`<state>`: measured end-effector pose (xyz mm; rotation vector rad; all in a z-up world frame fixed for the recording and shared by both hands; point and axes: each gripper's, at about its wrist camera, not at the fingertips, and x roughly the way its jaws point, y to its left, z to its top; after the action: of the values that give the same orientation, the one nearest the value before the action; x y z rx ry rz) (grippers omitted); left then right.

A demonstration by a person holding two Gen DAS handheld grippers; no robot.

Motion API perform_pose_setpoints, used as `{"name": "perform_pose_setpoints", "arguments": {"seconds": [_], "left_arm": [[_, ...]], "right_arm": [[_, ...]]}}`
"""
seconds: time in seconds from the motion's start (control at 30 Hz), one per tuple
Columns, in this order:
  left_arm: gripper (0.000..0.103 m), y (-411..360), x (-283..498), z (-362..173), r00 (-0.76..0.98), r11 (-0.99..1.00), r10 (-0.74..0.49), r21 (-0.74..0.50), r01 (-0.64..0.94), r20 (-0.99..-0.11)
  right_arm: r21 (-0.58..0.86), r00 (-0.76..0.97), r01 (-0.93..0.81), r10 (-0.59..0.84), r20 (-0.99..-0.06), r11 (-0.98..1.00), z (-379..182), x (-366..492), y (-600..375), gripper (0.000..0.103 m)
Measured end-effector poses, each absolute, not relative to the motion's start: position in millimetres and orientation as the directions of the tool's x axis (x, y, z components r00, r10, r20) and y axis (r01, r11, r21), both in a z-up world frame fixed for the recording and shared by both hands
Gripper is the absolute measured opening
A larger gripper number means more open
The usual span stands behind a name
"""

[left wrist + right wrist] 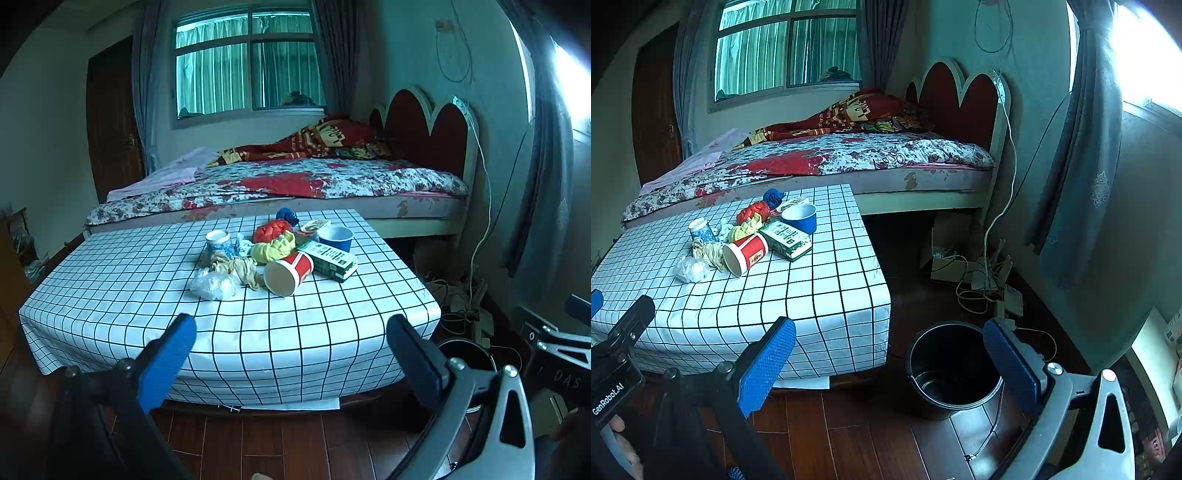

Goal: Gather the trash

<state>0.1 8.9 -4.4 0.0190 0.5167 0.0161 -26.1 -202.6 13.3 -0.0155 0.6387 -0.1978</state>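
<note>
1. Trash pile is seen mid-tabletop, toward the far right part of the checked tabletop (122, 295), well apart from both grippers.
2. Red paper cup (289, 272) lies on its side, mouth toward the camera; judged light, crushable; best taken across the rim or wall with a gentle squeeze.
3. Green carton (330, 260) lies flat just beside the cup; judged stiff and light; to be gripped across its narrow sides.
4. Clear plastic bag (213, 284) and beige crumpled wrap (242, 268): soft, probably slippery; a pinch on a bunched fold is suggested.
5. Blue cup (335, 238) stands upright behind the carton; rim pinch would suit.
6. Left gripper (291, 356): fingers spread apart, nothing held, hovering off the near tabletop edge.
7. Right gripper (890, 363): fingers likewise spread, empty.
8. Black bin (955, 373) stands on the floor, right of the tabletop, looks empty.
</note>
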Motion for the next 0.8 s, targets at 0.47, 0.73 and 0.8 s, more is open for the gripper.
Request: {"name": "perform_pose_setpoints", "arguments": {"seconds": [0.47,0.73,0.8], "left_arm": [[0.103,10.6,-3.6,-7.9,0.865,1.000,0.006,0.008,-0.002,-0.502],[0.103,11.4,-2.4,-7.3,0.863,1.000,0.013,0.017,-0.005,-0.504],[0.103,11.0,-2.2,-7.2,0.863,1.000,0.023,0.027,-0.011,-0.505]], "right_arm": [[-0.076,0.785,0.176,-0.187,-0.591,0.981,14.6,-27.5,-201.1,0.102],[-0.078,0.783,0.175,-0.187,-0.593,0.981,15.7,-27.8,-198.4,0.102],[-0.078,0.783,0.174,-0.186,-0.593,0.982,15.1,-27.0,-198.5,0.102]]}}
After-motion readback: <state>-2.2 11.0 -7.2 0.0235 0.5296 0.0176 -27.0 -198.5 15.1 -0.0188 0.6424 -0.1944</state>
